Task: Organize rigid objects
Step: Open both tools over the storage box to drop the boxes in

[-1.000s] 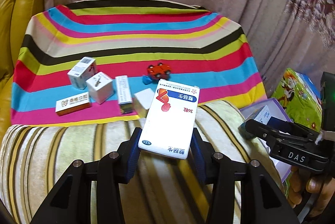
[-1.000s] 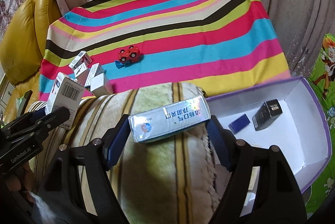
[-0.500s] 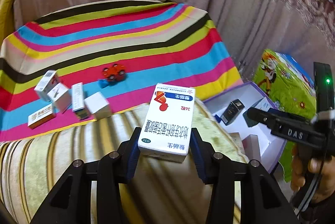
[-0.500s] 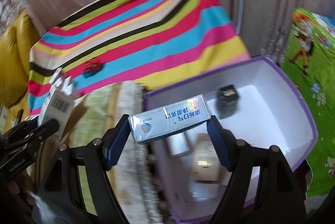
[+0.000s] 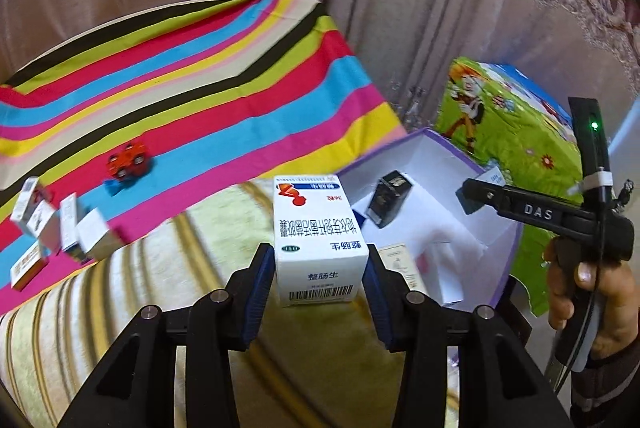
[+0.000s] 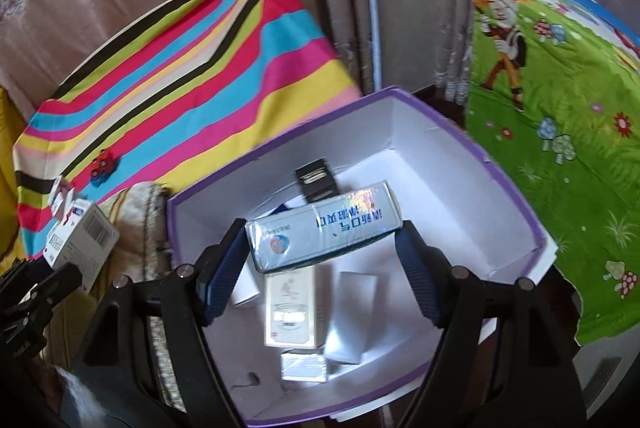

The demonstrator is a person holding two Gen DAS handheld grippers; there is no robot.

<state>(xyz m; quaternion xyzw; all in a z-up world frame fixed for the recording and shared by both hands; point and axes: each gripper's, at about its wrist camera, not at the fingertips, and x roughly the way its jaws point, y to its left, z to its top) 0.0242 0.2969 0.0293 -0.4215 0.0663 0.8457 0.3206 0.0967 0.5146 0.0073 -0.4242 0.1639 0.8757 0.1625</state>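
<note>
The purple-rimmed carton (image 6: 516,187), white inside and open-topped, stands off the right end of the striped cloth (image 6: 224,75) and beside the beige striped cushion (image 5: 132,292); it already holds a black box (image 6: 316,179) near its far wall and several white and cream packs (image 6: 290,304) toward its near wall. The right gripper (image 6: 322,256) is clamped end to end on a foil-wrapped flat box (image 6: 324,224), which hangs above the carton's middle, well inside the rim. The left gripper (image 5: 318,276) is clamped across the side faces of a white medicine box (image 5: 316,240), held over the cushion's right end, just short of the carton's near-left wall. Judged from appearance, both are light, stiff cardboard packs: the foil wrap looks slippery, so a long end-to-end hold could let it swivel, and hard squeezing would dent the thin walls; flat opposing faces near mid-length are the sound place to grip either. A small red toy car (image 5: 128,163) and a cluster of small boxes (image 5: 60,228) lie near the cloth's near-left edge, not yet collected. Against the frame a second earlier: the right gripper then held its box above the cushion with the carton off to the right, and now it is over the carton interior; the left gripper then faced the cloth squarely, and now it points toward the carton, grip unchanged on both.
</note>
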